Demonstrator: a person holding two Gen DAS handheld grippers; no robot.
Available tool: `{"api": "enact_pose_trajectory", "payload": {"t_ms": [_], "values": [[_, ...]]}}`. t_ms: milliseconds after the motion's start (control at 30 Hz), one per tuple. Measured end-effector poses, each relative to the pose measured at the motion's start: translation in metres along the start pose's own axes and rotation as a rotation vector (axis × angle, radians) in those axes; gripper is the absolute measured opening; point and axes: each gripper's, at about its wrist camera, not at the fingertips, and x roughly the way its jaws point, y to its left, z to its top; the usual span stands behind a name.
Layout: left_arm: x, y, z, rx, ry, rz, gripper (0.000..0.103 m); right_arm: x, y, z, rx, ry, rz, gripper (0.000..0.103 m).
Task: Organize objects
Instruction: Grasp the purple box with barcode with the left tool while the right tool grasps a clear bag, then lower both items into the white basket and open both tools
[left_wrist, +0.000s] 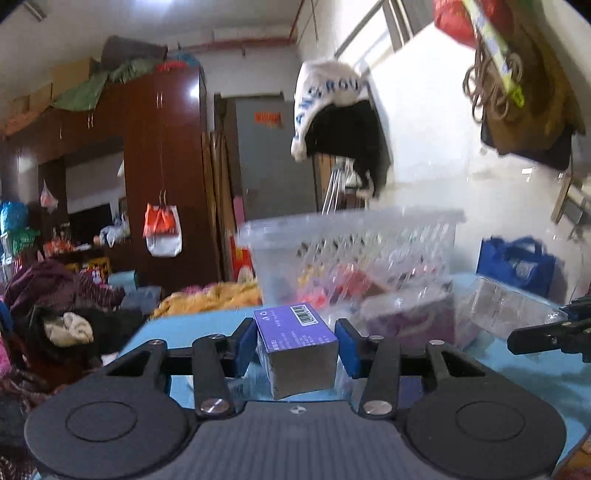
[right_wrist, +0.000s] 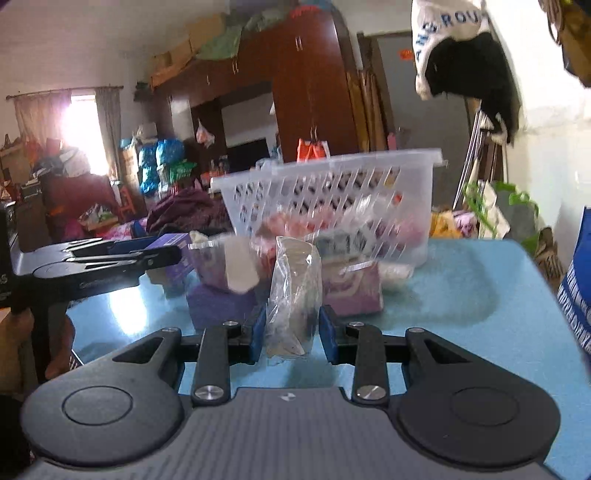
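My left gripper (left_wrist: 297, 341) is shut on a purple box (left_wrist: 297, 341) with a barcode on top and holds it above the blue table (left_wrist: 184, 328). My right gripper (right_wrist: 292, 328) is shut on a clear plastic packet (right_wrist: 293, 291) that stands upright between its blue pads. A clear plastic basket (left_wrist: 354, 251) holding colourful items sits behind on the table, and it shows in the right wrist view (right_wrist: 332, 195) too. Purple packages (right_wrist: 351, 288) lie in front of the basket. The left gripper shows at the left of the right wrist view (right_wrist: 110, 258).
A blue bag (left_wrist: 517, 266) stands by the wall at the right. Piles of clothes (left_wrist: 55, 295) lie to the left of the table. A dark wooden wardrobe (left_wrist: 162, 166) stands behind. A hat (left_wrist: 332, 107) hangs on the wall above the basket.
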Motion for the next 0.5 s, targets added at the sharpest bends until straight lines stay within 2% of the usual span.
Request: {"api": "enact_pose_trajectory", "payload": {"t_ms": [133,267,367,500], "values": [[-0.008,0.010,0.019,-0.038,-0.059,-0.009,0.050,-0.008,0.000,0.020,-0.029,-0.058,-0.016,0.035],[-0.003,0.020,0.051,-0.071,-0.109,-0.034,0.050,-0.007,-0.001,0.057,-0.066,-0.139,-0.023,0.035],[0.016,0.021,0.083,-0.083,-0.120,-0.053,0.050,0.009,-0.002,0.091,-0.103,-0.187,-0.067,0.035],[0.055,0.019,0.116,-0.089,-0.100,-0.048,0.050,0.046,-0.007,0.125,-0.114,-0.194,-0.076,0.035]]}}
